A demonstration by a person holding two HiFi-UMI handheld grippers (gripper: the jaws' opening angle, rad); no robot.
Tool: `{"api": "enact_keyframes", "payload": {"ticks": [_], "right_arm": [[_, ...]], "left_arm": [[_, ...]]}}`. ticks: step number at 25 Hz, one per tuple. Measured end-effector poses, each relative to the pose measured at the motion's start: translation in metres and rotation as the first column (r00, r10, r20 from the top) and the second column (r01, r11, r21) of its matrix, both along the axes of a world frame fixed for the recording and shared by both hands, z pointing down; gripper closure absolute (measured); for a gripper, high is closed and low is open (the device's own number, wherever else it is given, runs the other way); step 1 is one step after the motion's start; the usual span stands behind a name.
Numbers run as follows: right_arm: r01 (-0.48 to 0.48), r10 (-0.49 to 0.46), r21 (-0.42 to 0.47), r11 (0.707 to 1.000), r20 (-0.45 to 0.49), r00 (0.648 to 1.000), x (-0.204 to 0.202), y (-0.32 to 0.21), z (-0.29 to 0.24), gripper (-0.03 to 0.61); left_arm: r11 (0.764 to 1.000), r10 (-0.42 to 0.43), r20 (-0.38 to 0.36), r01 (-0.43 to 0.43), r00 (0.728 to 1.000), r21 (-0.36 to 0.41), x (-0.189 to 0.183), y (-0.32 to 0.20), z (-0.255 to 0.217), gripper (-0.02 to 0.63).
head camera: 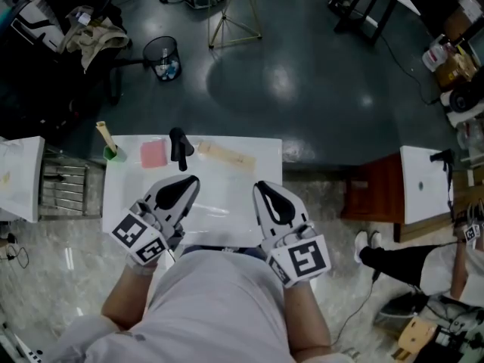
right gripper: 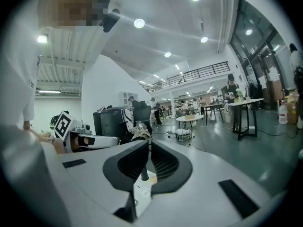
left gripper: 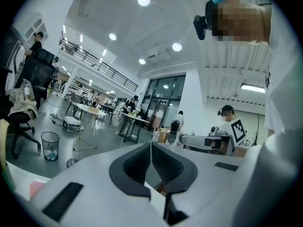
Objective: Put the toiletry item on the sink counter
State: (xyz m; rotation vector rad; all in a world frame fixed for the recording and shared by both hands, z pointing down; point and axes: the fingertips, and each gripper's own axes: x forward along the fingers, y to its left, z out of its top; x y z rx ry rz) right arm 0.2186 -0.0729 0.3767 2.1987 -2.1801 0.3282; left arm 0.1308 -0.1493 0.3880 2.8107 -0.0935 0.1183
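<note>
A white sink counter (head camera: pixel 266 154) lies in front of me in the head view. On its back edge stand a green cup with a toothbrush (head camera: pixel 112 151), a pink soap bar (head camera: pixel 153 154), a black faucet (head camera: pixel 179 148) and a long beige toiletry item (head camera: pixel 225 156) lying flat. My left gripper (head camera: pixel 193 180) (left gripper: pixel 150 145) hovers over the basin, shut and empty, just short of the faucet. My right gripper (head camera: pixel 261 185) (right gripper: pixel 147 143) hangs beside it, also shut with nothing in it, a little short of the beige item.
A black waste bin (head camera: pixel 162 57) and a thin-legged table (head camera: pixel 227 10) stand on the dark floor beyond the counter. Another white counter (head camera: pixel 423 184) stands to the right, with a person (head camera: pixel 446 267) by it. A white unit (head camera: pixel 19 176) and a metal rack (head camera: pixel 66 190) are on the left.
</note>
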Motion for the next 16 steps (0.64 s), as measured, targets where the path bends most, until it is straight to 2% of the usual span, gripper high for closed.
{"api": "enact_keyframes", "payload": {"ticks": [16], "right_arm": [[-0.024,0.024,-0.019,1.000,0.002,1.000,0.0077,0.0050,0.0088,0.551]], "left_arm": [[1.000,0.003,0.000,-0.003,1.000,-0.001,0.0007,0.0028,0.0016,0.595]]}}
